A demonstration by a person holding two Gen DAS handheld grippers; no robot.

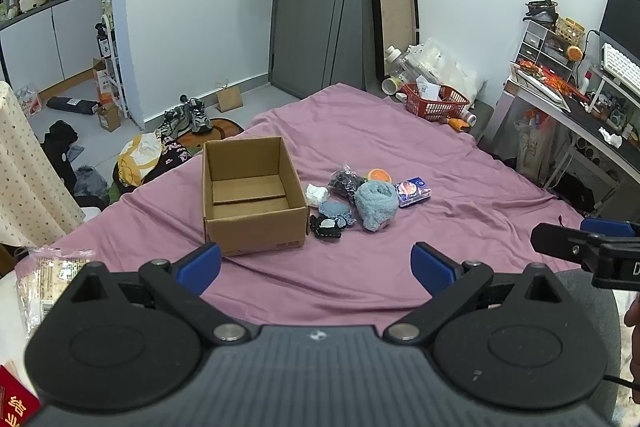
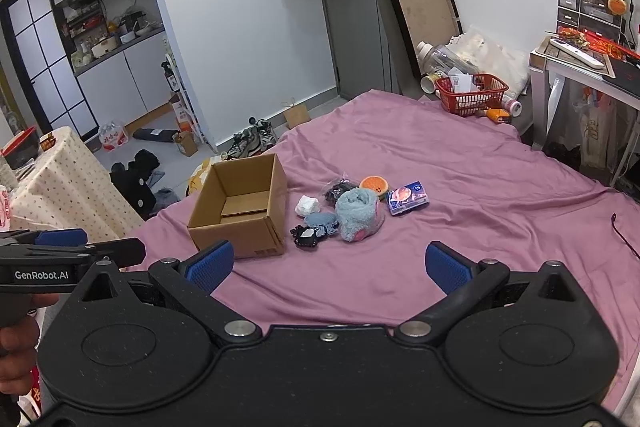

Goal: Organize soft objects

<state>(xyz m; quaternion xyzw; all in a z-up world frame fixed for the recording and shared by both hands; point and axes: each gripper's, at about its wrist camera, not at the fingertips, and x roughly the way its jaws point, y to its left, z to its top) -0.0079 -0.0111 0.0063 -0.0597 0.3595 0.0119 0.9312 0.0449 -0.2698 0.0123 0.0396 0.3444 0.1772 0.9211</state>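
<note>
Ahead, soft pile beside cardboard box, well beyond left claw and right claw, both wide, empty

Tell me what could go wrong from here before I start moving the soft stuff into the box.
1. The soft items are bunched tight: the light blue towel touches the black mesh bundle and orange toy, so a grab may drag neighbours along.
2. The cardboard box sits loose on the wrinkled purple sheet; a bump could slide it.
3. The black plush lies close beside the box wall, leaving the fingers little room.
</note>
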